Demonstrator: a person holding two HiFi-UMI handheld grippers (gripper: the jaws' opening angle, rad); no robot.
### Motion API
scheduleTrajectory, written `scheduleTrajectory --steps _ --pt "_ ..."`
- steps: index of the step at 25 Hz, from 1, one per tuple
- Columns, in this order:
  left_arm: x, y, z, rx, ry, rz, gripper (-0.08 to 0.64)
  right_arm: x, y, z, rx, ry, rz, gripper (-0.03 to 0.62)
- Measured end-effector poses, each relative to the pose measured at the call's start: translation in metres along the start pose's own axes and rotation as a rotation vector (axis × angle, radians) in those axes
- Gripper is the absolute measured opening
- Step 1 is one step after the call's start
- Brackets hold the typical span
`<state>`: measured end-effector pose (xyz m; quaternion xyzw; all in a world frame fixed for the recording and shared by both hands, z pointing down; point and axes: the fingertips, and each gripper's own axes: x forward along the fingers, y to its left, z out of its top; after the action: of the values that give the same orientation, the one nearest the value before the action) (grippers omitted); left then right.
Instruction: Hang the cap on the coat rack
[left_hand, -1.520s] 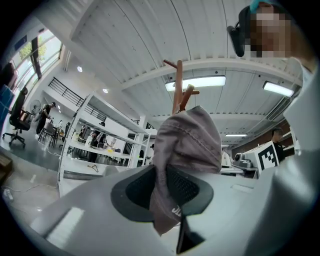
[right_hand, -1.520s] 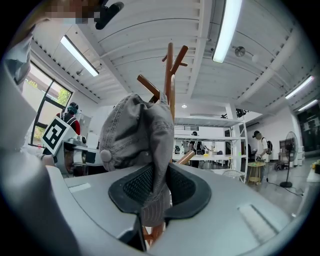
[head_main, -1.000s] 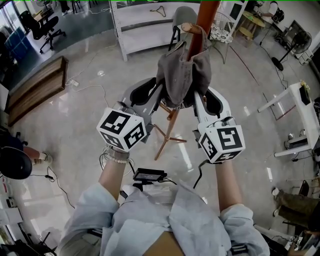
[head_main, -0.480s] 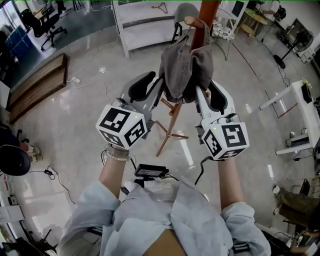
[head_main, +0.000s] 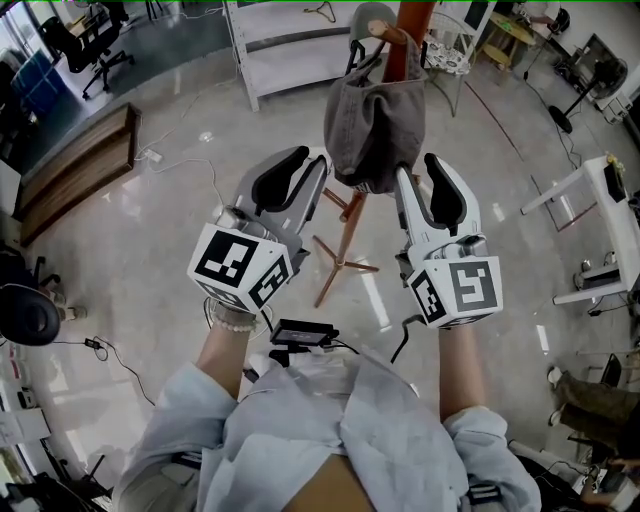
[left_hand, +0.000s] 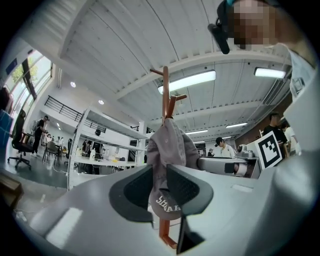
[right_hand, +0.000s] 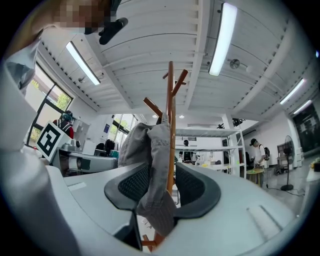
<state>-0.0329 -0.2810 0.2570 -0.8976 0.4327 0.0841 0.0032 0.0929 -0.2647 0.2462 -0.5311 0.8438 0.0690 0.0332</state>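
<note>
Head view: the cap (head_main: 372, 115) hangs over a peg (head_main: 385, 30) near the top of the coat rack (head_main: 412, 20), its crown drooping down the pole between the two tools.

The right gripper (head_main: 420, 166) sits just below and to the right. Its fingers are opening and stand wide, and the right gripper view shows a fold of grey fabric hanging loose in the gap without being pinched.

The left gripper (head_main: 308, 156) reaches the cap's left edge. Its fingers are set narrow, and the left gripper view shows the brim filling the slit between the pads. I cannot tell whether they press on it.

The step in hand looks like the release. To do it well:
- Spread the left fingers fully before moving, so that nothing snags.
- Draw both tools straight down and back along their own line, not sideways, because a sideways pull on the loose fabric could drag the cap off the peg.
- Go slowly at first and watch the crown. If it shifts with the tool, stop and open wider.
- Avoid bumping the pole, since the stand looks light on its legs.
</note>
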Motion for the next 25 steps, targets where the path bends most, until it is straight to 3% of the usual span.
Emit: scheduleTrajectory --steps 7,11,19,25 --pt "-0.012 -0.02 0.001 0.041 0.015 -0.043 0.077 -0.019 0.009 0.001 -0.115 0.004 -0.052 0.152" --pt "-0.017 -0.033 -0.011 0.072 0.052 -0.067 0.074 -0.029 0.013 -0.005 -0.067 -0.005 -0.042 0.12" --pt "-0.031 -0.033 -0.022 -0.021 0.058 -0.037 0.009 -0.045 0.011 -0.025 -0.01 0.035 -0.058 0.069" --pt "-0.036 -0.033 -0.028 0.006 0.056 -0.026 0.003 -0.051 0.015 -0.035 0.016 0.057 -0.052 0.063"
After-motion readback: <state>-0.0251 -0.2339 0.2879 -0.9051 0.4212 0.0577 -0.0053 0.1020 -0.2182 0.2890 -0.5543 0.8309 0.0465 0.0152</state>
